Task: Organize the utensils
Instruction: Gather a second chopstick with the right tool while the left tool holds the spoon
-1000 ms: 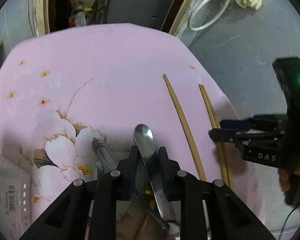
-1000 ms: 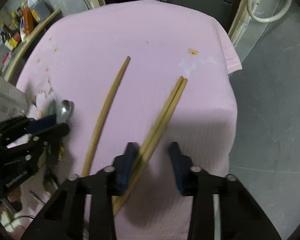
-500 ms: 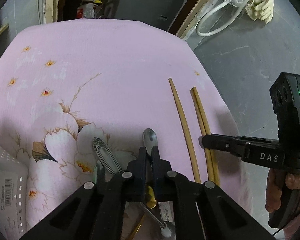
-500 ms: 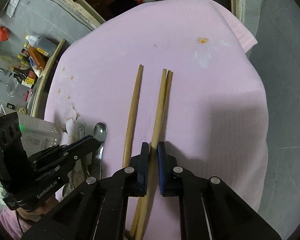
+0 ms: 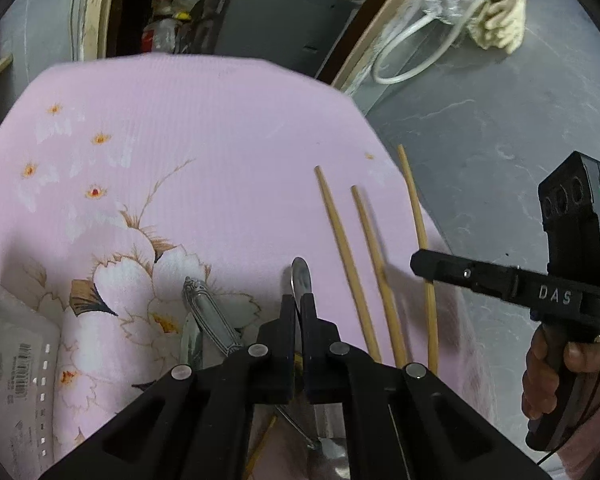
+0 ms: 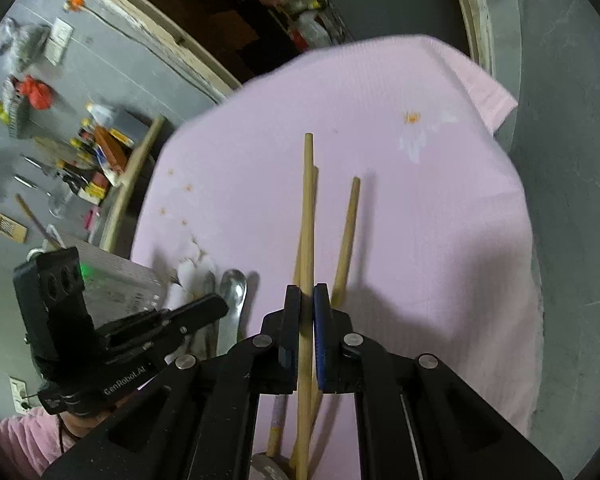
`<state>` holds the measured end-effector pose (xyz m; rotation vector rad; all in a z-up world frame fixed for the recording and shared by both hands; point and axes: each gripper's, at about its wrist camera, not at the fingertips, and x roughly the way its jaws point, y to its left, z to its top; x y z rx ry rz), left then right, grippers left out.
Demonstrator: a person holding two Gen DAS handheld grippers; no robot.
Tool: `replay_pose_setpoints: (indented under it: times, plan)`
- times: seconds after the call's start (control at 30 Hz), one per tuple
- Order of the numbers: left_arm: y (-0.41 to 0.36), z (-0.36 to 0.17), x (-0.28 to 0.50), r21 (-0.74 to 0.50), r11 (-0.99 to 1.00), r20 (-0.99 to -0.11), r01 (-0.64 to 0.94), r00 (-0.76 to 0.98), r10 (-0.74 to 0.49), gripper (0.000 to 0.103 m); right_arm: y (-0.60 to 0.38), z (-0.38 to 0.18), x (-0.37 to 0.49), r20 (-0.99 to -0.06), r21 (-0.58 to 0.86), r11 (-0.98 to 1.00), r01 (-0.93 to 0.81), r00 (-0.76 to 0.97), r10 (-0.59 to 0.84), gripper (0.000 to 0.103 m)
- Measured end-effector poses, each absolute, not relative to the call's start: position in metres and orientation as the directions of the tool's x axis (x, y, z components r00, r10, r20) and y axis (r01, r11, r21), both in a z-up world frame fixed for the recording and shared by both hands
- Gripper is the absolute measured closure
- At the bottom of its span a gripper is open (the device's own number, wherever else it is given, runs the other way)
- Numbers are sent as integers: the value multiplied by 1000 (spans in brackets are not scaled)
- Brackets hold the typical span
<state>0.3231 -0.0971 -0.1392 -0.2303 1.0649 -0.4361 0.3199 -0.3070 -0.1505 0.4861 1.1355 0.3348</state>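
Note:
My left gripper point(image 5: 298, 306) is shut on a steel spoon point(image 5: 300, 278), held edge-up over the pink flowered cloth point(image 5: 204, 168); it also shows in the right wrist view point(image 6: 233, 286). My right gripper point(image 6: 307, 296) is shut on one wooden chopstick point(image 6: 308, 208) and holds it lifted; it shows in the left wrist view point(image 5: 414, 208). Two more chopsticks point(image 5: 342, 256) point(image 5: 374, 256) lie on the cloth. An ornate steel handle point(image 5: 208, 316) lies left of the spoon.
A white perforated basket point(image 5: 12, 352) stands at the left edge of the cloth. More utensils lie under my left gripper, partly hidden. Grey floor lies beyond the cloth's right edge point(image 5: 500, 160). Clutter and a dark cabinet point(image 5: 276, 24) stand behind.
The right gripper has lifted one chopstick away from its partner. The left gripper stays shut on the spoon, which now shows edge-on and looks raised.

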Motion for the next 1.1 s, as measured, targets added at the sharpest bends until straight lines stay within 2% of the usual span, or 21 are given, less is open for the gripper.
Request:
replay_pose_setpoints:
  times: [0.27,0.33,0.5,0.6,0.77,0.83,1.1]
  plan:
    - [-97,-118,301,-334,888,-765,317,460,-452,101,-312,-127,304,-728,511,857,-62,499,470,97]
    - [-100,-122,307,-326,890,-785,318,434,-442,101,-311,-130,305,-741,509,859,-51,483,467,97]
    - [-107,-149,331,-398,875,-844,274,264,-466,100,-313,-144,311,-751,524,852,-13,465,469,97]
    - [-103,-158,339,-458,855,-841,244,191,-505,99,-314,-156,314,-758,539,842,14,444,478,97]
    - [-109,-158,342,-453,844,-856,289,124,-502,99,-312,-168,315,-765,550,835,28,418,489,97]
    - [-113,-161,347,-464,834,-854,298,101,-511,95,-308,-170,315,-769,547,837,26,410,490,97]
    - [-118,-163,341,-487,809,-847,328,46,-529,89,-310,-173,315,-772,549,836,21,396,497,97]
